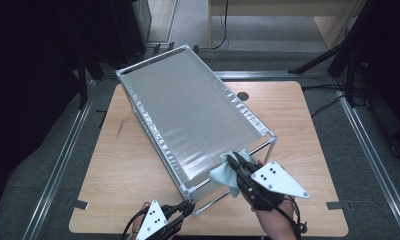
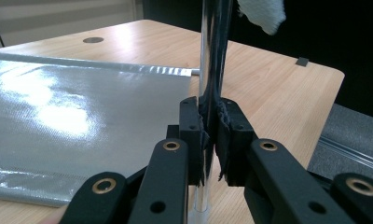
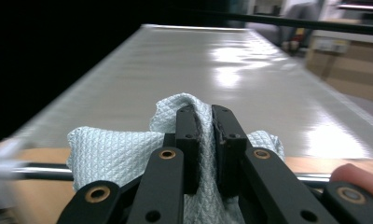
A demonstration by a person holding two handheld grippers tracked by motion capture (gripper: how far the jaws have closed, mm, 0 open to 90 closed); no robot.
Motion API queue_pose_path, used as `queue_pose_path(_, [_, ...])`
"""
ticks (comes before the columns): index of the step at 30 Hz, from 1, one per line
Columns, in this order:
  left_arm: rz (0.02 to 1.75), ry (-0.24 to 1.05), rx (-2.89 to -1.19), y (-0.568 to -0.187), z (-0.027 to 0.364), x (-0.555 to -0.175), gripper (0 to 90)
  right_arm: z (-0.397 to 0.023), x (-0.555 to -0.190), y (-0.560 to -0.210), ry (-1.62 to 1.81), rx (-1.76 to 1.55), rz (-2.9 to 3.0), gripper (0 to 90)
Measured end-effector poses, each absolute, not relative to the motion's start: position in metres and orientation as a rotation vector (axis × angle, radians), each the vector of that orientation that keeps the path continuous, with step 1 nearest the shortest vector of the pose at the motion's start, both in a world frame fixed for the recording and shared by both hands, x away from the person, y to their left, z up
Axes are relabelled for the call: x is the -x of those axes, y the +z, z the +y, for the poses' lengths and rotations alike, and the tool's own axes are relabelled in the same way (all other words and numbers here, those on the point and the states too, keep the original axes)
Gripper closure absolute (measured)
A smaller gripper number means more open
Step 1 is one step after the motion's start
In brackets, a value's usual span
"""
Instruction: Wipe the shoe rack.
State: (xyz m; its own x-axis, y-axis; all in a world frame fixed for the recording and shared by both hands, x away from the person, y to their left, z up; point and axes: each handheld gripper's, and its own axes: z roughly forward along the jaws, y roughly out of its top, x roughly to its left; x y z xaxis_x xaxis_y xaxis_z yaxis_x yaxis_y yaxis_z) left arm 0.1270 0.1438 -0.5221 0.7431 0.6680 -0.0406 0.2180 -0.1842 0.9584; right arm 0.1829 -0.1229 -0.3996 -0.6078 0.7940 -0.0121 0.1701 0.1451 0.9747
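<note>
A metal rack (image 1: pixel 133 66) with a silver sheet (image 1: pixel 188 110) stretched over its top stands askew on the wooden table (image 1: pixel 123 175). My left gripper (image 1: pixel 187 206) is at the rack's near corner. In the left gripper view the left gripper (image 2: pixel 211 126) is shut on the upright chrome post (image 2: pixel 213 46). My right gripper (image 1: pixel 234 161) holds a pale blue-green cloth (image 1: pixel 222 175) at the sheet's near right edge. The right gripper view shows the right gripper (image 3: pixel 204 116) shut on the quilted cloth (image 3: pixel 114 154), with the silver sheet (image 3: pixel 198 65) stretching away beyond it.
A lower silver shelf (image 2: pixel 82 116) lies inside the rack. The table has a round cable hole (image 1: pixel 243 96) at its far right and tape marks (image 1: pixel 333 205) near its front corners. Metal floor rails (image 1: pixel 63 160) run along both sides. Cardboard boxes (image 3: pixel 348 60) stand beyond the rack.
</note>
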Motion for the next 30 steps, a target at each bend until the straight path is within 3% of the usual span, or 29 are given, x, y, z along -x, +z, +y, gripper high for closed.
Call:
queue_pose_path(8, [0.701, 0.469, -1.747, -0.522, 0.144, -0.127, 82.3, -0.097, -0.168, -0.398, 1.527, -0.806, 1.963, 82.7])
queue_pose_path(22, [0.703, 0.464, -1.745, -0.523, 0.143, -0.127, 82.2, -0.177, -0.211, -0.399, 1.471, -1.075, 1.724, 82.9])
queue_pose_path(30, [0.704, 0.469, -1.743, -0.523, 0.143, -0.127, 82.2, -0.141, -0.196, -0.401, 1.508, -0.983, 1.823, 83.0])
